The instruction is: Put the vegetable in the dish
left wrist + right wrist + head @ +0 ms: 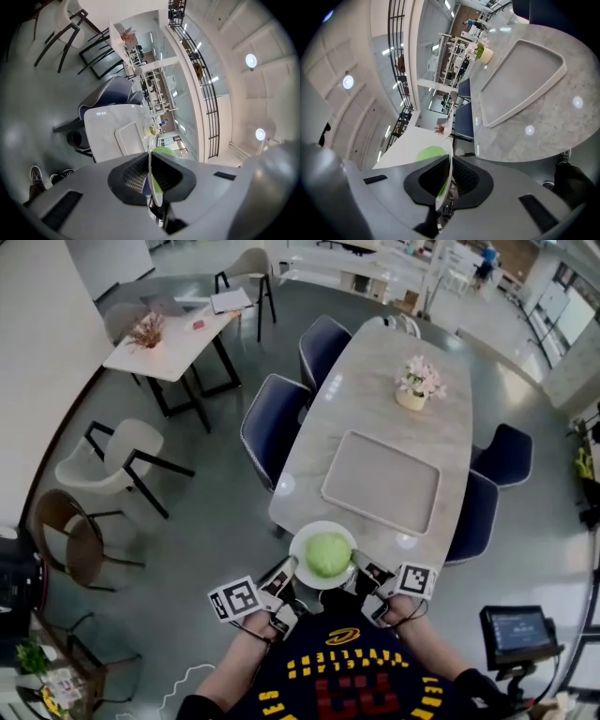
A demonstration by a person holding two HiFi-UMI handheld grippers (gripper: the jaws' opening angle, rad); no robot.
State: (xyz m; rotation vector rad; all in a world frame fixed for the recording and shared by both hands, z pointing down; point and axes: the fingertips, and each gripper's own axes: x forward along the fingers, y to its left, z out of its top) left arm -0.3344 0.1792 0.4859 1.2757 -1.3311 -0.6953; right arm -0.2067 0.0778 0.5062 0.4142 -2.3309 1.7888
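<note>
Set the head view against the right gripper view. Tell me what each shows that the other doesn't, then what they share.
Head view only: the left gripper on the left rim of the white plate, opposite the right gripper, and the small white table across the floor.
Right gripper view only: its own jaws closed on the plate's rim, seen edge-on.
Both: the plate, the green vegetable on it, the tray and the flower pot on the marble table.

Marble table (375, 362), white tray (380, 481), flower pot (412, 397), navy chairs (272, 427)
</note>
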